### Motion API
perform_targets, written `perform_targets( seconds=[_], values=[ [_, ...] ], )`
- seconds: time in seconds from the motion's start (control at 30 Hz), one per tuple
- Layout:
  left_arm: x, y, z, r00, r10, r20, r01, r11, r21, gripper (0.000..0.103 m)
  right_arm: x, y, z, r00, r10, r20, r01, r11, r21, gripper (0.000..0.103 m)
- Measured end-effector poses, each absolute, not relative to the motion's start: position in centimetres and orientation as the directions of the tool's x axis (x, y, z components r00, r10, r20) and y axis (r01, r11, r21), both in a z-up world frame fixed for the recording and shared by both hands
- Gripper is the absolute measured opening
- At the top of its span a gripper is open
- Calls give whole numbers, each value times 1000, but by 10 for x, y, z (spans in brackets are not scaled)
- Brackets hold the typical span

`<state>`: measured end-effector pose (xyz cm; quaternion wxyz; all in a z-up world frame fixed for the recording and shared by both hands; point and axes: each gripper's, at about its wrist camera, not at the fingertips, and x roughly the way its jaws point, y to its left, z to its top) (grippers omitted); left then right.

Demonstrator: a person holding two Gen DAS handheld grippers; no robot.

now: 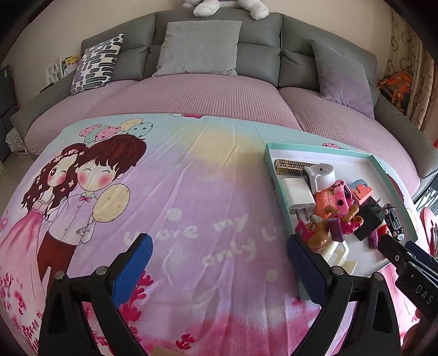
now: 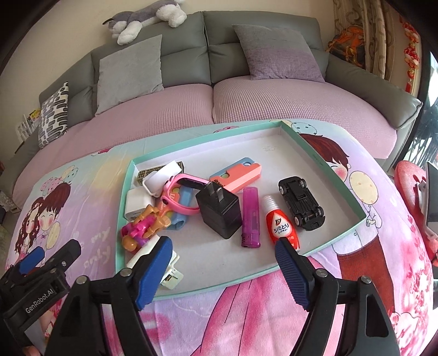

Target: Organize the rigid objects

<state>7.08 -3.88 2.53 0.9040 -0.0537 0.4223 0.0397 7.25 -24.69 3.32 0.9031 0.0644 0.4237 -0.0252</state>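
A shallow teal-rimmed tray (image 2: 323,167) lies on the cartoon-print cloth and holds several small items. Among them are a black charger (image 2: 219,208), a purple lighter (image 2: 250,216), a red bottle (image 2: 282,221), an upturned black toy car (image 2: 301,202), a pink watch (image 2: 180,191), a white charger (image 2: 135,204), an orange-pink toy figure (image 2: 142,227) and a white clip (image 2: 169,271). My right gripper (image 2: 224,246) is open over the tray's near part, with nothing between its pads. My left gripper (image 1: 219,246) is open over bare cloth, left of the tray (image 1: 314,149).
A grey sofa with a pink cover and cushions (image 1: 197,46) runs behind the cloth. A plush toy (image 2: 147,19) lies on its backrest. Curtains and red ornaments (image 2: 410,54) hang at the right. The tray's far half (image 2: 246,148) shows only its grey floor.
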Motion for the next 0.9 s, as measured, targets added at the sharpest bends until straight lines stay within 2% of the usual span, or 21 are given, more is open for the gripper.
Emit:
perform_targets(
  seconds=[0.23,0.3,0.77,0.9],
  values=[
    [61,-29,20,633,15,-774,-126,989,-83,98,66,-242,19,608,-3,-794,102,992,75,91],
    [59,-26,18,634,20,-773,-133,988,-84,98,65,-241,17,609,-2,-794,101,992,75,103],
    [57,-16,5,605,-11,-796,-133,985,-114,98,69,-232,13,584,-6,-812,65,997,39,103],
    [62,-13,-2,566,16,-824,-148,985,-83,98,71,-226,13,568,-2,-823,28,999,17,103]
  ],
)
